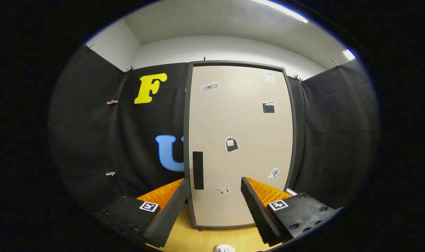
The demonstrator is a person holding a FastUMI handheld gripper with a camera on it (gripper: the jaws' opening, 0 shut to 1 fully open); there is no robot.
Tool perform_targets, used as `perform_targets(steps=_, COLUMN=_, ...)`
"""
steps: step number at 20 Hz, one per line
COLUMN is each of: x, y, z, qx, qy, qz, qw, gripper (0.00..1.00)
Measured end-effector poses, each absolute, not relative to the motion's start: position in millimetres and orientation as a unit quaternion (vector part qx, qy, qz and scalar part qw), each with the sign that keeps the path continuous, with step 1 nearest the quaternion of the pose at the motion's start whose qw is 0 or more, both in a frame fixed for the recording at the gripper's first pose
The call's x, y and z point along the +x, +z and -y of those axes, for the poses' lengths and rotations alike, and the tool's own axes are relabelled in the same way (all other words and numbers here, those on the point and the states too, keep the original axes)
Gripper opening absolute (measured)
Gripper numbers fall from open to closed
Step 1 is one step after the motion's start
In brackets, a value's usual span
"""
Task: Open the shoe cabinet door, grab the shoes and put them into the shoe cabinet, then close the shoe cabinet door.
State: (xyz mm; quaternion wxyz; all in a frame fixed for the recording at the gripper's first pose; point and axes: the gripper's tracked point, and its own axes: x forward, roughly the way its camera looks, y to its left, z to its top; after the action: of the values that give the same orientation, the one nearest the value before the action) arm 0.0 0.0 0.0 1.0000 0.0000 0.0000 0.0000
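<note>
Gripper view: tool (215, 183) open, facing shut cabinet door (240, 140).

The hand-held gripper (215, 183) points level forward, its fingers spread wide, holding nothing.

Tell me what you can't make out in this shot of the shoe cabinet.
- Cabinet inside: hidden in the gripper view by the shut door.
- Shoe: a white bit shows on the table, between the open gripper fingers; the rest is cut off by the view's edge.
- Stickers on the door: too small to read.
- Dark handle: a flat strip; its depth can't be told.
</note>
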Motion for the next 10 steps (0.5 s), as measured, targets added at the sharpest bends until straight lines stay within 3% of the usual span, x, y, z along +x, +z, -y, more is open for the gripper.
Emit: perform_targets(steps=10, x=-3.0, y=-4.0, z=-3.5, qx=0.005, qy=0.007, qz=-0.006, qw=1.0, gripper=0.98)
